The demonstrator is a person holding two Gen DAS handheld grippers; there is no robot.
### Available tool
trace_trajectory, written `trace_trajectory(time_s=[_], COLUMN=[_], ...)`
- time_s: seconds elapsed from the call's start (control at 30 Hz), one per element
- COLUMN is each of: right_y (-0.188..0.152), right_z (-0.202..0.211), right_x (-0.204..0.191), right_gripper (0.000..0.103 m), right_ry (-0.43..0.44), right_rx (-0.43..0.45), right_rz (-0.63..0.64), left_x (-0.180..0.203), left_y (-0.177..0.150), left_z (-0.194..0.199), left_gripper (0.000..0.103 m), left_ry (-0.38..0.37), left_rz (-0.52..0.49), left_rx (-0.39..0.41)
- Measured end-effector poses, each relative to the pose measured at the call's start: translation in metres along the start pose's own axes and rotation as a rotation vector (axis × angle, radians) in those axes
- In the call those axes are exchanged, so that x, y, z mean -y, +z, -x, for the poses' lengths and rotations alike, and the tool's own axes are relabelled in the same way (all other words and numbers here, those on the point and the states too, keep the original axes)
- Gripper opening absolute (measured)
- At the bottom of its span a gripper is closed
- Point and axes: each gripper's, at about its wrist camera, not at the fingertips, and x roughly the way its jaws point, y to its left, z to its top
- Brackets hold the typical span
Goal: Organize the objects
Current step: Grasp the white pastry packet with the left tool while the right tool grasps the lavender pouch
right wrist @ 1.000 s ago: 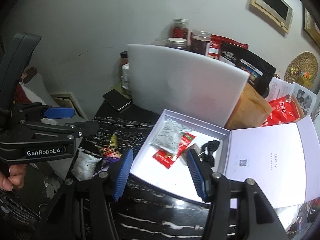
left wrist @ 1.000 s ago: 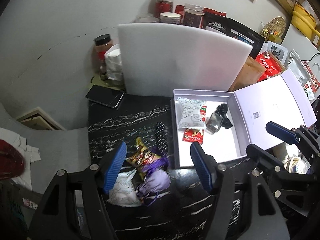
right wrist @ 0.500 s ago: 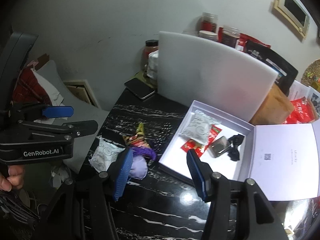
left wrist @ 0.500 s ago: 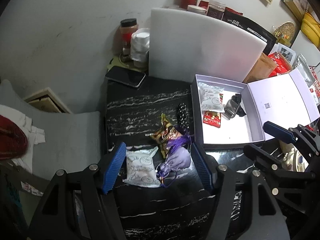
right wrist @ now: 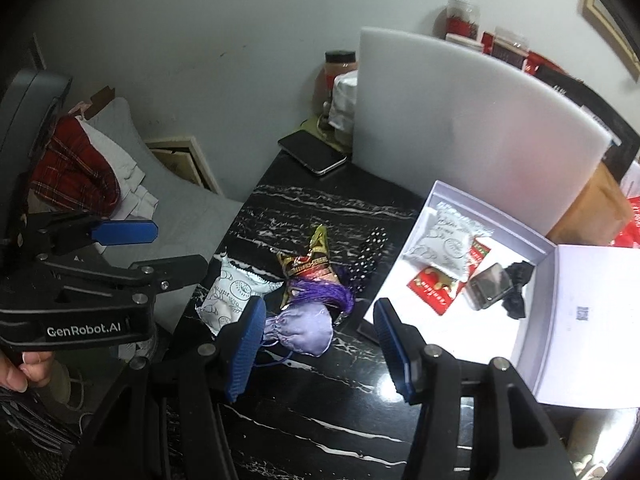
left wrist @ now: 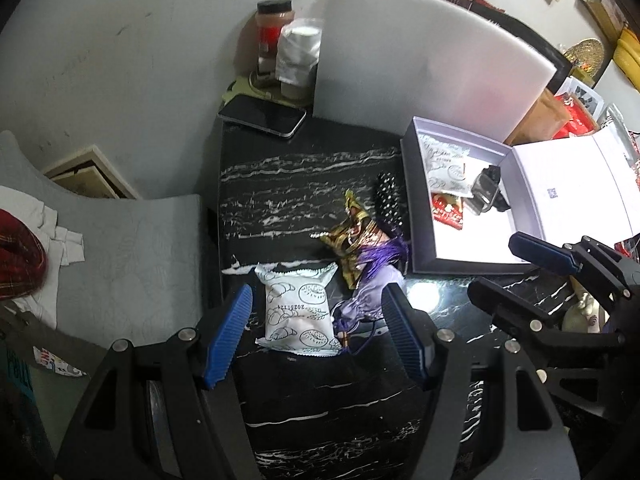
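Observation:
A loose pile lies on the black marble table [left wrist: 280, 184], left of an open white box [left wrist: 480, 242]. In the pile are a white snack packet [left wrist: 298, 312], a lilac pouch [left wrist: 374, 300] with a purple tassel, a gold wrapper [left wrist: 352, 236] and a black beaded piece [left wrist: 387, 204]. My left gripper [left wrist: 316, 336] hangs open above the white packet, touching nothing. My right gripper [right wrist: 320, 350] is open too, with the lilac pouch [right wrist: 304, 330] showing between its fingers below. The box [right wrist: 472, 332] holds a white packet [right wrist: 448, 246], a red packet and a dark clip.
A white foam board [left wrist: 432, 72] stands behind the box, with jars and bags beyond it. A phone [left wrist: 264, 120] lies at the table's far left corner beside a jar [left wrist: 274, 36]. A grey cushion [left wrist: 120, 240] borders the table on the left. The box lid [left wrist: 580, 184] lies open to the right.
Both grippers have drawn back from the box towards the left and sunk lower. The loose pile now sits between their fingers. Neither gripper's opening has changed, and no object has moved.

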Motion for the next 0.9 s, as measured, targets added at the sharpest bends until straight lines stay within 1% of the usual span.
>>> trace_trajectory(time_s=[0.23,0.47,0.6,0.9], right_y=[-0.004,-0.011,-0.015,-0.022], right_z=[-0.027,-0.058,-0.074,-0.106], right_x=[0.003,0.007,0.007,0.006], right_gripper=[0.056,0.056,0.059,0.061], right_ry=[0.037,0.065,0.084,0.103], right_rx=[-0.048,-0.111,-0.146,-0.207], right_rz=[-0.017,-0.034,-0.043,-0.057], left_x=[-0.006,-0.015,-0.020,-0.022], left_y=[-0.004,-0.007,-0.010,-0.017], left_z=[-0.032,-0.068,-0.088,-0.122], left_gripper=[0.066,0.066,0.066,0.066], left_ry=[-0.016,0.000,-0.009,-0.020], left_rz=[0.020,0.052,0.064,0.056], left_rx=[-0.065,-0.123,-0.159,-0.211])
